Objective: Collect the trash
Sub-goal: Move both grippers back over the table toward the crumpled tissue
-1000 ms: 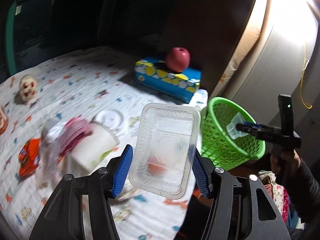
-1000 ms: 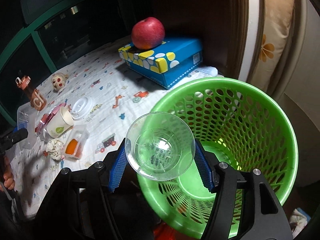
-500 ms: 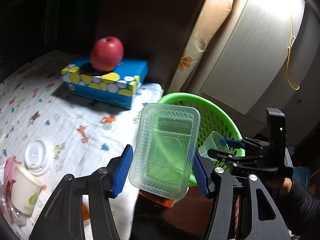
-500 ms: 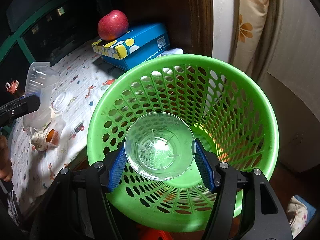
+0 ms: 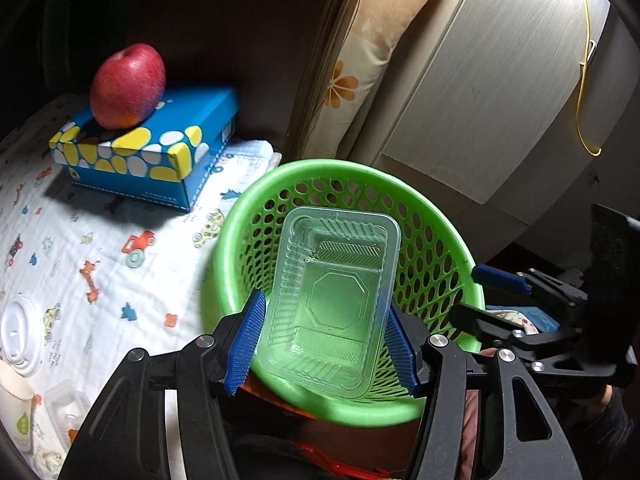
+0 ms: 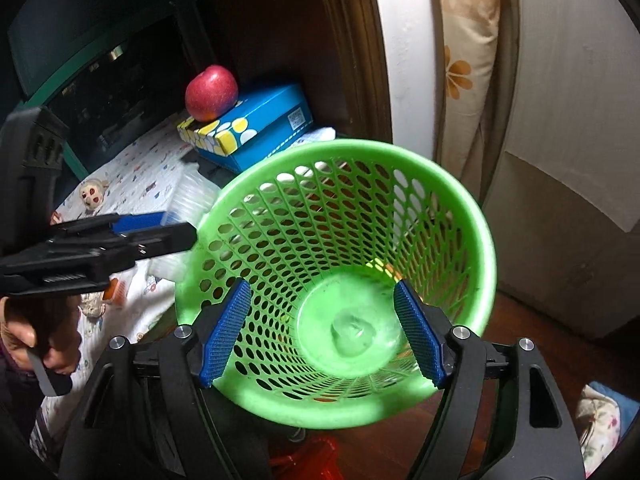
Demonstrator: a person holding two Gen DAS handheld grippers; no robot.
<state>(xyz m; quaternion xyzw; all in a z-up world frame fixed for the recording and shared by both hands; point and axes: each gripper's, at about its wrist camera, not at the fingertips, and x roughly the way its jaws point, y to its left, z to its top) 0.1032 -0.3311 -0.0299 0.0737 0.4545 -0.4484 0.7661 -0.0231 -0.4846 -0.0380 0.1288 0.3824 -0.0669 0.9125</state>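
Trash here means two clear plastic pieces, and both are at the green basket point(image 6: 472, 216). Starting at the right gripper point(image 6: 324, 332), its blue pads are spreading with nothing between them, and the clear cup point(image 6: 354, 330) shows blurred at the bottom of the basket, so that drop looks finished or nearly so; I cannot tell whether the cup has settled. The left gripper point(image 5: 320, 344) pinches the clear plastic tray point(image 5: 332, 296) by its long sides, holding it upright and slightly tilted over the near rim of the basket, which stands just beside the bed's printed sheet point(image 5: 80, 248). In my judgement the step in hand is the tray's deposit. The next move calls for carrying the tray further over the opening, tipping it so it clears the rim, and then releasing; the right gripper, close by at the basket's far side in the left view, should draw aside first. Further out, a white lid point(image 5: 18, 334) and a paper cup point(image 5: 14, 408) lie on the sheet, seemingly waiting for collection, while the apple point(image 5: 127, 85) on the blue box point(image 5: 160, 152) looks no part of the job.
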